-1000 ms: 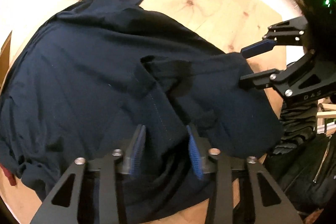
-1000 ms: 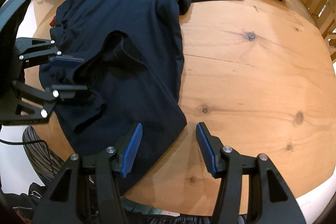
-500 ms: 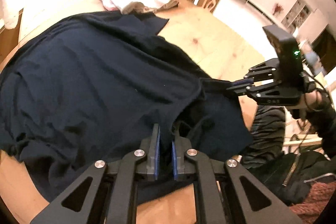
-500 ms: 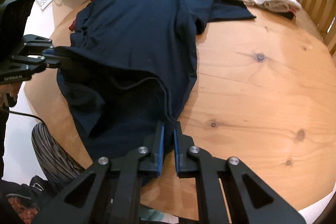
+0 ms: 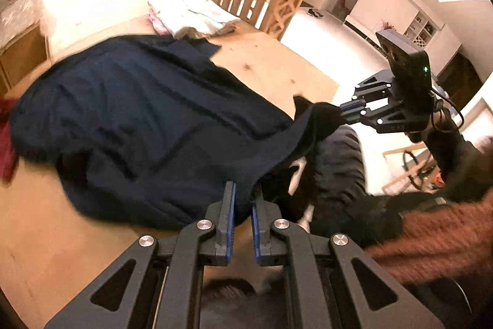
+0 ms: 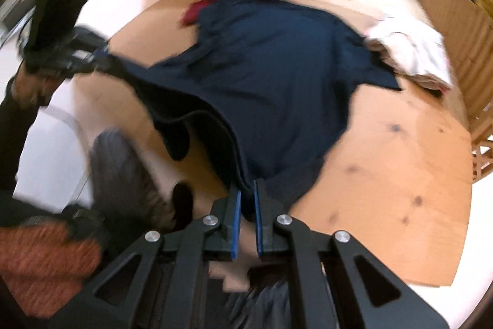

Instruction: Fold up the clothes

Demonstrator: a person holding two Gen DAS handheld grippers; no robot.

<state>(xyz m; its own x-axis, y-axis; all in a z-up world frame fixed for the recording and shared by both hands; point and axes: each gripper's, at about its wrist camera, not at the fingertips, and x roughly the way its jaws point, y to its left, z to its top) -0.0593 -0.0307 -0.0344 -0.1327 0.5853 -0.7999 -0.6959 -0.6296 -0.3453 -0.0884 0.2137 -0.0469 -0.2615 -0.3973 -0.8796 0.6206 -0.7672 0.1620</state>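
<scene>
I am pinching the near hem of the dark navy cotton garment (image 5: 148,113) in my left tongs (image 5: 243,205), whose jaws are easing apart slightly with the cloth between them. The garment is lying spread over the round pale wooden tabletop (image 6: 400,174), its near edge lifted. My right tongs (image 6: 245,202) are clamping the hem's other corner, near a folded white cloth pile (image 6: 409,51).

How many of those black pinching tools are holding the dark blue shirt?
2. The left tool pinches the navy shirt at its near edge; the right tool pinches another edge.
</scene>
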